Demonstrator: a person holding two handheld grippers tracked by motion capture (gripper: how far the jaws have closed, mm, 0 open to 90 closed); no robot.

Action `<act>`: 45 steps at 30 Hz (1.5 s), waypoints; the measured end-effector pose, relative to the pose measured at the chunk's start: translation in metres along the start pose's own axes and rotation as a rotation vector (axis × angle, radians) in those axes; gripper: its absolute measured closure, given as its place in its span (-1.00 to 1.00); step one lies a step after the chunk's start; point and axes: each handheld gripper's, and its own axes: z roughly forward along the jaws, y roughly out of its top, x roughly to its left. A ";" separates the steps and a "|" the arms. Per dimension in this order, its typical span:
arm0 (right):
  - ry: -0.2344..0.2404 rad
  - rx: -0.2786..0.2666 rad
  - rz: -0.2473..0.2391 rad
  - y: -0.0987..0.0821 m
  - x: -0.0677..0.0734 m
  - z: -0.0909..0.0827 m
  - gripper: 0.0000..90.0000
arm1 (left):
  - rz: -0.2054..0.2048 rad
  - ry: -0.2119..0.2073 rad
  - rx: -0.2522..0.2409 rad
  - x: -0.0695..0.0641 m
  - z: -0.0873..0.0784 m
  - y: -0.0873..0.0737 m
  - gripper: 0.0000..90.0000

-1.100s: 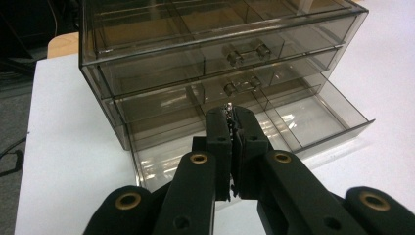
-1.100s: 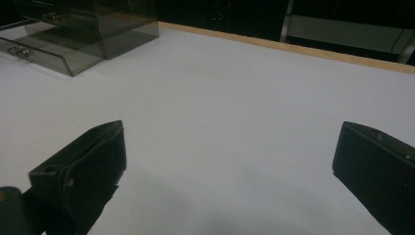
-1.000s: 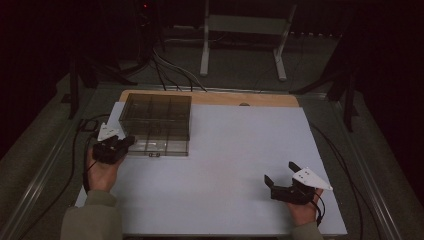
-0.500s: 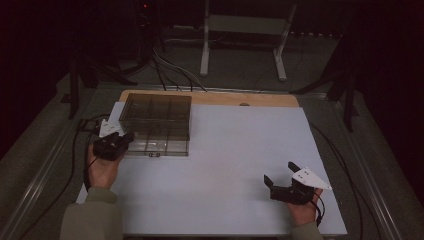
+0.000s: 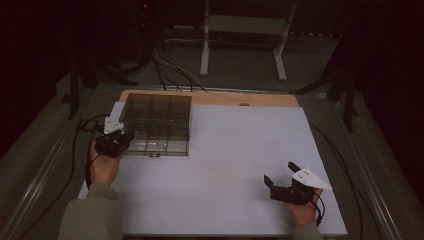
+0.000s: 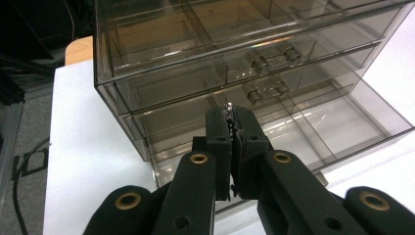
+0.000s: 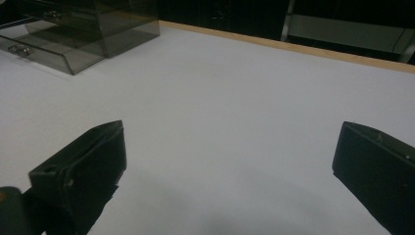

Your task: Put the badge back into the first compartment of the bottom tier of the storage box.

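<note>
Tongs: the left tongs (image 6: 231, 128) were pressed shut, empty, tips just before the smoky drawer box (image 6: 244, 63). The right tongs (image 7: 227, 171) gaped wide over bare worktop (image 7: 235, 98), the box well apart, far ahead-left.

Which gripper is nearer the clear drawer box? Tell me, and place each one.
Left. The left gripper, jaws shut, sits right at the clear drawer box's front left corner. The right gripper, jaws wide open, rests far off near the table's front right.
</note>
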 end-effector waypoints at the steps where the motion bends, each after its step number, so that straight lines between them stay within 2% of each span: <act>1: 0.000 0.000 0.000 0.000 0.000 0.000 -1.00 | 0.000 0.004 0.003 0.000 0.001 0.000 0.96; 23: 0.002 0.000 -0.001 0.000 0.000 0.000 -1.00 | 0.005 0.045 0.070 0.010 0.017 -0.005 0.96; 39: 0.003 0.000 -0.002 0.000 0.000 0.000 -1.00 | 0.033 0.072 0.139 0.010 0.032 -0.009 0.96; 45: 0.004 0.001 -0.002 0.000 0.000 0.000 -1.00 | 0.031 0.084 0.156 0.011 0.034 -0.010 0.96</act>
